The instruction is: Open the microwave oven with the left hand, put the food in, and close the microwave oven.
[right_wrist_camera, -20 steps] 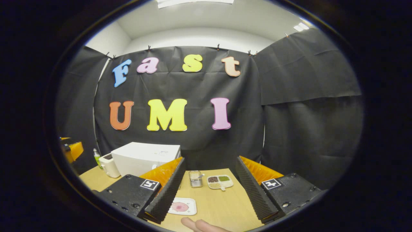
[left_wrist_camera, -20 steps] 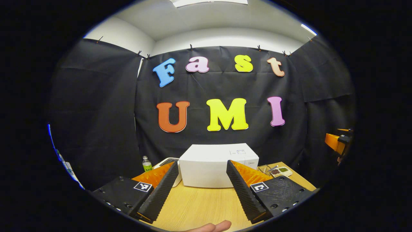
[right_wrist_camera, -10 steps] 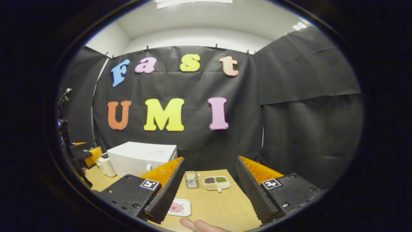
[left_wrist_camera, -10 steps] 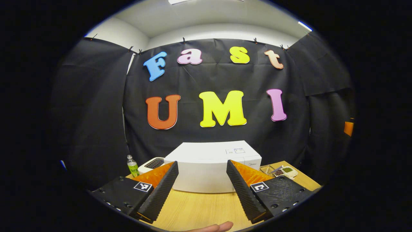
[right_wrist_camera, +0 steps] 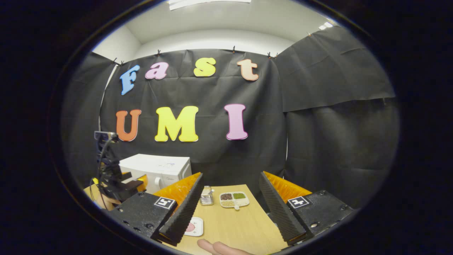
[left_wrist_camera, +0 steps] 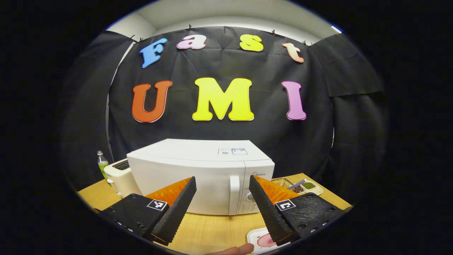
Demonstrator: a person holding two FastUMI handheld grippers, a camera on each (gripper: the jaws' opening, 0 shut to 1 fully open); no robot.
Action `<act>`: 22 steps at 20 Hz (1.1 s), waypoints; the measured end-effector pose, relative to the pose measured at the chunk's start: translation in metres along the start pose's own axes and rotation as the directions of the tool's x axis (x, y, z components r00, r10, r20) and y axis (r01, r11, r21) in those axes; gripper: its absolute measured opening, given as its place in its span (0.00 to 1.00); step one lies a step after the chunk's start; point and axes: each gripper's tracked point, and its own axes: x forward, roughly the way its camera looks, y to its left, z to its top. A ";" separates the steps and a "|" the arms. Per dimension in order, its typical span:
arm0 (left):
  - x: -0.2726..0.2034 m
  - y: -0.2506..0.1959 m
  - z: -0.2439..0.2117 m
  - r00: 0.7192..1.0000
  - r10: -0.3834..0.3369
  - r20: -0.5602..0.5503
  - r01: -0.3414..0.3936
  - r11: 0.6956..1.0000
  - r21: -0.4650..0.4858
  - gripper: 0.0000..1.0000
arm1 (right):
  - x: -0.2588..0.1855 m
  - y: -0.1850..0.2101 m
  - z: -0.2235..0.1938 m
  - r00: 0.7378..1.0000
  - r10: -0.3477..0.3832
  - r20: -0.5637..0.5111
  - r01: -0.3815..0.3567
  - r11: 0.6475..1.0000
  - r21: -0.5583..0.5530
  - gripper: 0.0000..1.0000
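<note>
Since both grippers are spread wide with nothing between the fingers, it's all approach at this point. Nearest in the left gripper view, the left gripper (left_wrist_camera: 221, 198) is lined up on the front of the microwave (left_wrist_camera: 198, 170), and just below its right finger sits the food plate (left_wrist_camera: 260, 239), a small white plate with a pinkish slice on it, resting on the wooden table (left_wrist_camera: 212, 230). In the right gripper view the right gripper (right_wrist_camera: 230, 202) hovers over that same plate (right_wrist_camera: 194, 226), partly tucked behind its left finger.

My guess on handling: the plate looks light and stiff but shallow and slick, so I'd pinch it by the rim and keep it level or the food slides.

Further back, the microwave door is shut. Its vertical white handle (left_wrist_camera: 234, 194) sits near the right edge of the door, beside the control panel, and that's the spot to grab. The oven looks heavy enough to stay put, but a smooth glossy handle could slip, so clamp across it squarely and pull along the door's swing.

Past that: a toaster (left_wrist_camera: 118, 175), a bottle (left_wrist_camera: 102, 163), and a divided snack dish (right_wrist_camera: 233, 199).
</note>
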 end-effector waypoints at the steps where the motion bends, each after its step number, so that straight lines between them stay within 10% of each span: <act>1: 0.011 -0.004 -0.011 1.000 0.002 -0.012 -0.002 1.000 -0.003 0.95 | 0.000 -0.003 0.002 1.000 -0.002 0.005 0.002 1.000 -0.001 0.91; 6: 0.050 -0.028 -0.058 0.997 -0.054 -0.053 0.054 0.999 0.001 0.87 | -0.009 -0.017 0.011 0.999 -0.008 0.041 0.009 1.000 -0.021 0.91; 10: 0.067 -0.026 -0.075 0.998 -0.036 -0.058 0.038 0.999 0.022 0.57 | -0.017 -0.017 0.013 0.998 0.015 0.060 -0.014 1.000 -0.024 1.00; 13: 0.078 -0.020 -0.075 0.999 -0.018 -0.039 0.018 1.000 0.009 0.60 | -0.021 -0.015 0.010 0.998 0.036 0.054 -0.034 0.999 -0.030 1.00; 15: 0.084 -0.010 -0.082 0.998 0.012 -0.064 -0.011 1.000 0.018 0.49 | -0.021 -0.015 0.011 0.998 0.041 0.052 -0.039 0.999 -0.033 1.00; 16: 0.090 -0.016 -0.089 0.997 0.003 -0.080 -0.002 1.000 0.011 0.25 | -0.022 -0.015 0.011 0.998 0.042 0.054 -0.040 0.999 -0.037 1.00; 22: 0.083 -0.016 -0.091 0.996 -0.020 -0.090 0.021 1.000 0.011 0.22 | -0.023 -0.029 0.001 0.998 0.033 0.048 -0.033 0.999 -0.015 0.91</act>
